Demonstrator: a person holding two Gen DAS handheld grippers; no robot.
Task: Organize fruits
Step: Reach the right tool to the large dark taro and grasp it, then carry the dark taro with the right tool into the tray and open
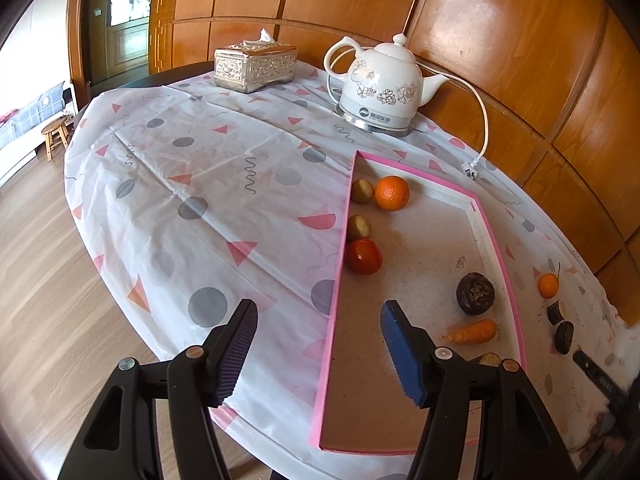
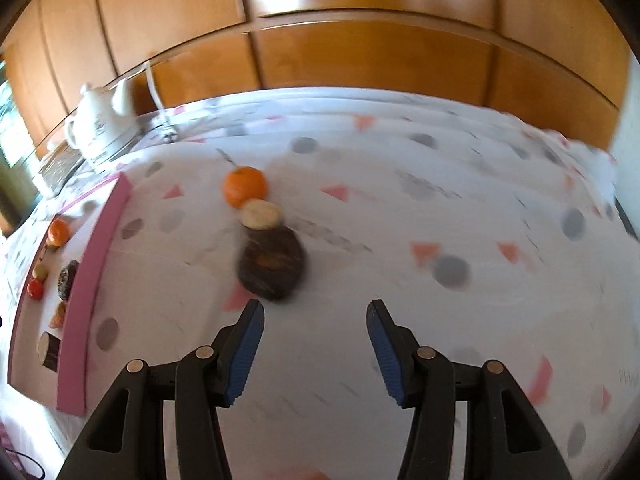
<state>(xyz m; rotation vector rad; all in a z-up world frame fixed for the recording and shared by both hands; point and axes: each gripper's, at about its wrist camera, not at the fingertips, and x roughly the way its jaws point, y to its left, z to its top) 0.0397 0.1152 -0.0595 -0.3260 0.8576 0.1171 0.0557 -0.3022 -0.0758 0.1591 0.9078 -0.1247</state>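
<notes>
1. Nearest in the left wrist view, the left gripper (image 1: pixel 318 344) hangs with its jaws apart and nothing between them, straddling the near pink rim of the tray (image 1: pixel 336 280).
2. In the right wrist view, the right gripper (image 2: pixel 316 344) is also parted and empty, over bare tablecloth (image 2: pixel 400 240) just short of a dark round piece (image 2: pixel 272 266).
3. Judged from this, the step in hand is fetching the loose pieces outside the tray: the dark piece, a pale slice (image 2: pixel 261 214) touching its far side, and a small orange (image 2: pixel 245 186) beyond that.
4. The next move would call for bringing the right gripper forward and to the left, so that the jaws come either side of the dark piece without nudging the slice.
5. Inside the tray lie a carrot (image 1: pixel 472 332), a dark bumpy fruit (image 1: pixel 475 293), a tomato (image 1: pixel 363 256), two kiwis (image 1: pixel 359 227) and a large orange (image 1: pixel 392 193), with open floor in the middle.
6. The tray's raised right rim stands between the loose pieces and that floor; the cloth to the right is clear.
7. Farthest, a kettle (image 1: pixel 380 84) and its cord sit by the wall.
</notes>
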